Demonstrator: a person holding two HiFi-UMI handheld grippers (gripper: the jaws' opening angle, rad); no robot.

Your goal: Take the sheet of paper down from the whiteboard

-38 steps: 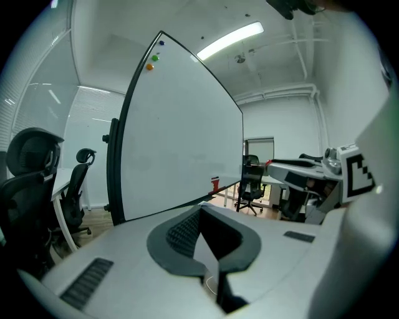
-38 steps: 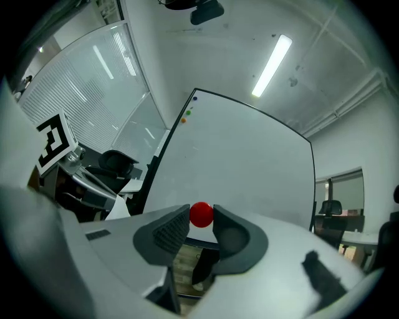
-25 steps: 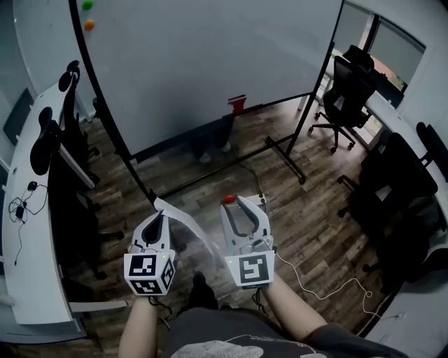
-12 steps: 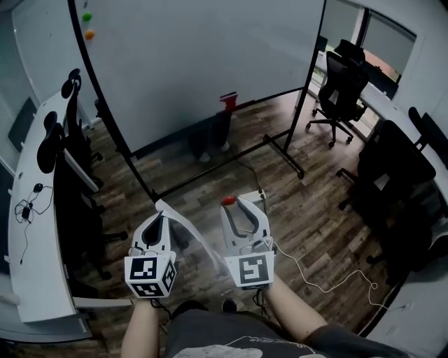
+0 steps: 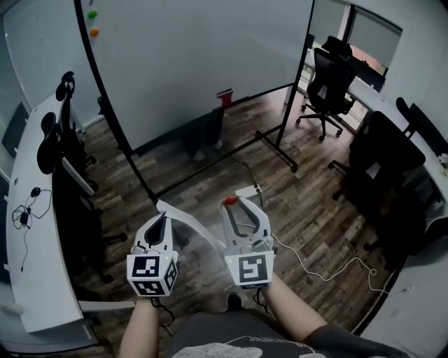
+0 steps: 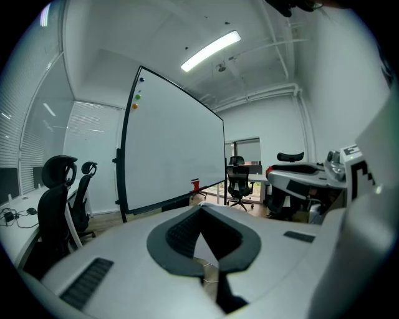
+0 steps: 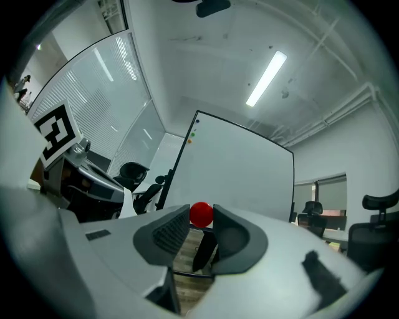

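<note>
- My left gripper [image 5: 161, 215] has its jaws pinched together on one edge of the sheet of paper [image 5: 183, 218].
- The sheet is off the whiteboard [image 5: 196, 63] and curves to the right above the wood floor [image 5: 210, 175], ending near my right gripper [image 5: 233, 203].
- The right jaws are clamped on a round red magnet [image 5: 229, 200] at their tips.
- The whiteboard stands well ahead, with a green magnet [image 5: 92, 14] and an orange magnet [image 5: 94, 31] near its top left.
- Black office chairs [image 5: 325, 77] are at the far right.
</note>
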